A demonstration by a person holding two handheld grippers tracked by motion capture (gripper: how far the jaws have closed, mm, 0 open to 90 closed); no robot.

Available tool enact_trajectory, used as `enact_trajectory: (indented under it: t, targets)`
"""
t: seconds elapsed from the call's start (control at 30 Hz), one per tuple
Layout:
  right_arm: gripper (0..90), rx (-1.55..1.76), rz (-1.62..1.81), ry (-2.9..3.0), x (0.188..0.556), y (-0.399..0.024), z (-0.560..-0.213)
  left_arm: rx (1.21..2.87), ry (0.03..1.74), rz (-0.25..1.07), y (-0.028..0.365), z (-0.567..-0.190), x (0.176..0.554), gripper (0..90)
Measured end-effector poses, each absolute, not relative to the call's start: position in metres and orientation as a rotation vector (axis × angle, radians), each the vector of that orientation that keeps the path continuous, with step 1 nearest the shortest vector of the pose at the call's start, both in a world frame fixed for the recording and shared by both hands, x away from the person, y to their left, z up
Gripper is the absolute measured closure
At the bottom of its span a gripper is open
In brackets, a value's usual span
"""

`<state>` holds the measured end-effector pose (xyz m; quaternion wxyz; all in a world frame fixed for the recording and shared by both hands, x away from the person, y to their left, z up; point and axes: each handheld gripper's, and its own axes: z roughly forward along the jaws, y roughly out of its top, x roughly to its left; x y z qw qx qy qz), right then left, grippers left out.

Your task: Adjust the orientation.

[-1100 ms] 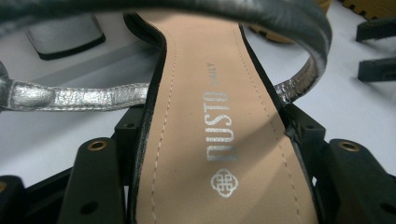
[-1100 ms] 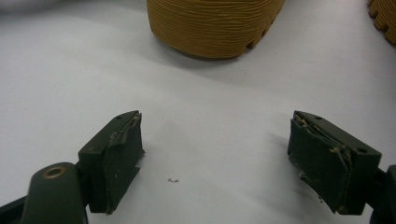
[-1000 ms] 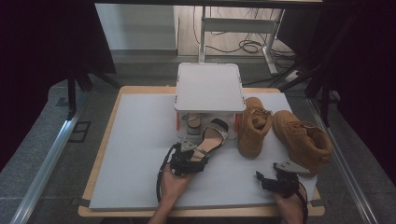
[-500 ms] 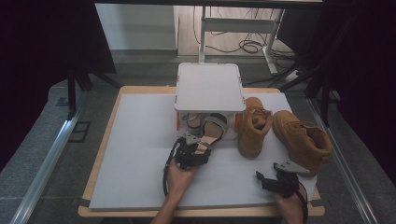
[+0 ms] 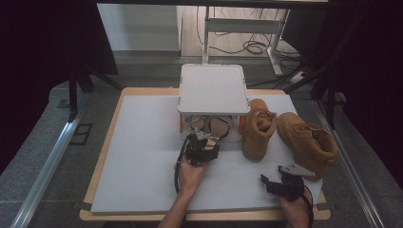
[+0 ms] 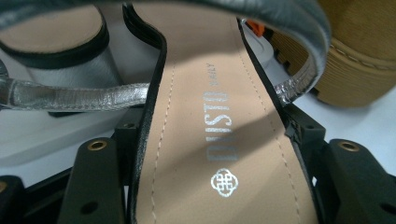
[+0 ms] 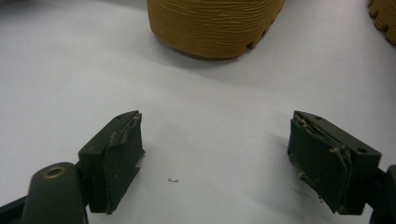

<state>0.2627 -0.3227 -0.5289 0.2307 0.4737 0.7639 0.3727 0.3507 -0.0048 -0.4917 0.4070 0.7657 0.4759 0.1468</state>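
Item 1, my left gripper: fingers clamped on the heel end of a sandal, one at each edge of its sole. The sandal lies at the front of the white shoe rack, toe under the rack's top shelf, heel toward me. Tan insole with a printed mark, black sole edge, silver strap across the foot and a dark strap arching above it.

Handling, as I judge it: light, the sole fairly stiff along its length, the straps soft and floppy. The smooth sole edges could slip in a loose pinch. The best hold is across the sole at the heel, as now; the straps would fold and let the shoe swing.

Item 2, second sandal: beside the first, farther in under the shelf.

Item 3, pair of tan boots: the nearer one just right of the rack, the other farther right, both on the white table. They look bulky and heavier, with ridged soles.

Item 4, my right gripper: low over the table near its front edge, fingers apart, nothing between them.
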Motion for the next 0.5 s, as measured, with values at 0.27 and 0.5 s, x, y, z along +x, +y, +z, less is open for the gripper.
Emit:
enact_trajectory:
  t: [0.27, 0.5]
  targets:
    - [18.0, 1.302, 1.025, 2.101, 0.263, -0.323, -0.529, 1.912, 1.226, 0.370, -0.016, -0.496, 0.360, 39.1]
    - [18.0, 1.303, 1.026, 2.101, 0.263, -0.323, -0.529, 1.895, 1.255, 0.385, -0.023, -0.500, 0.368, 39.1]
